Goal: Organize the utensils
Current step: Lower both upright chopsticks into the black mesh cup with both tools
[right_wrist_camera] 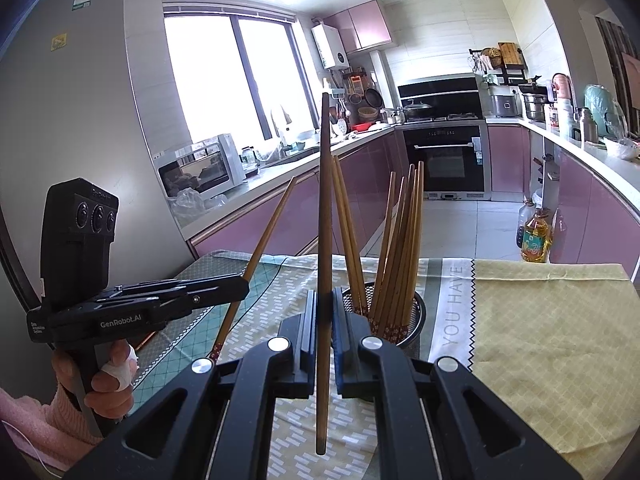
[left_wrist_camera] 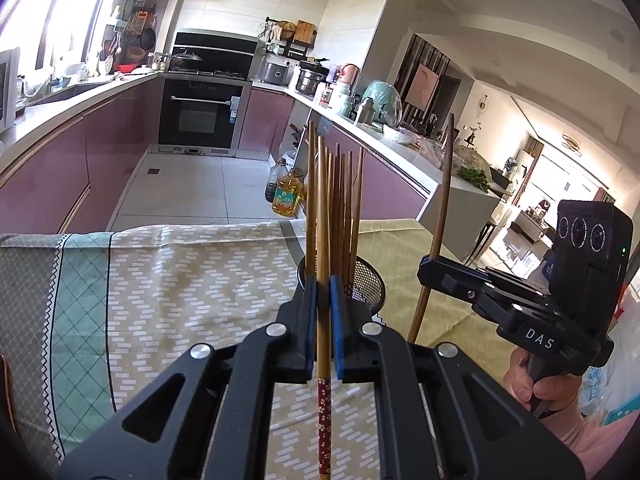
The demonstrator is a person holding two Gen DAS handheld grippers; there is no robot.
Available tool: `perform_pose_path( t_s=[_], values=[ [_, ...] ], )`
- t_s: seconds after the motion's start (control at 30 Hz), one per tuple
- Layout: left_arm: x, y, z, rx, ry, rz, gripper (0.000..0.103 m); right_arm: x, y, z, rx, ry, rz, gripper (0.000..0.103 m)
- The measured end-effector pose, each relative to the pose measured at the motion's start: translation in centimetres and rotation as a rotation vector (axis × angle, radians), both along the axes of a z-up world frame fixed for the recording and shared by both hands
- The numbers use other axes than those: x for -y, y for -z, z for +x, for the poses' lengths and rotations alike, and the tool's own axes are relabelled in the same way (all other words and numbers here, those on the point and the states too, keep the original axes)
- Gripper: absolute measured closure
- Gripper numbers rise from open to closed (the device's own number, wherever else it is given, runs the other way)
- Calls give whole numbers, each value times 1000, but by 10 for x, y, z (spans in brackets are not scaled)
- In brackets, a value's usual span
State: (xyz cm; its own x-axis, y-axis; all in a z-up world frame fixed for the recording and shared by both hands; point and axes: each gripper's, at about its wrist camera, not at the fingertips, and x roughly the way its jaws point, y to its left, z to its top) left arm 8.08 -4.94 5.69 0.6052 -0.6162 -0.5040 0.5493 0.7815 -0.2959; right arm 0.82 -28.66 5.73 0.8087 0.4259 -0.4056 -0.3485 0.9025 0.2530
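- Left gripper (left_wrist_camera: 323,292), nearest the left wrist camera, is clamping a light wooden chopstick (left_wrist_camera: 322,240) between its blue pads; the jaws are pressing on the shaft from both sides.
- That chopstick is standing nearly upright, its red flower-patterned end (left_wrist_camera: 324,420) hanging below the jaws and its plain end pointing up.
- Right gripper (right_wrist_camera: 324,308) is clenching a darker brown chopstick (right_wrist_camera: 324,220) in the same manner; this one is also standing almost vertical, with its lower end showing below the jaws.
- Both grippers are hovering just in front of a black mesh holder (left_wrist_camera: 370,280), which is sitting on the surface (left_wrist_camera: 180,280).
- A bundle of chopsticks (left_wrist_camera: 344,200) is standing in the holder, the sticks fanning slightly outward, patterned ends down.
- In the right wrist view, the bundle is leaning in two groups inside the mesh holder, one toward each side.
- The surface is carrying a patterned cloth with teal and beige zigzag sections and, on the right half, a yellow-green cloth (right_wrist_camera: 540,340).
- A hand (right_wrist_camera: 104,384) with a bandaged finger and a pink sleeve is gripping the handle of the left gripper; another hand (left_wrist_camera: 532,380) is holding the right one.
- Bottles of oil (left_wrist_camera: 286,194) are standing on the kitchen floor beside the pink cabinets, well apart from the holder.
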Motion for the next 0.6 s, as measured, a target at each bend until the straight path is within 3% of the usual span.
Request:
perform_pose_path(
  t_s=[0.6],
  values=[
    [21,-18,19,40,37,-44,96,4,-14,9,40,17,-4,97]
  ],
)
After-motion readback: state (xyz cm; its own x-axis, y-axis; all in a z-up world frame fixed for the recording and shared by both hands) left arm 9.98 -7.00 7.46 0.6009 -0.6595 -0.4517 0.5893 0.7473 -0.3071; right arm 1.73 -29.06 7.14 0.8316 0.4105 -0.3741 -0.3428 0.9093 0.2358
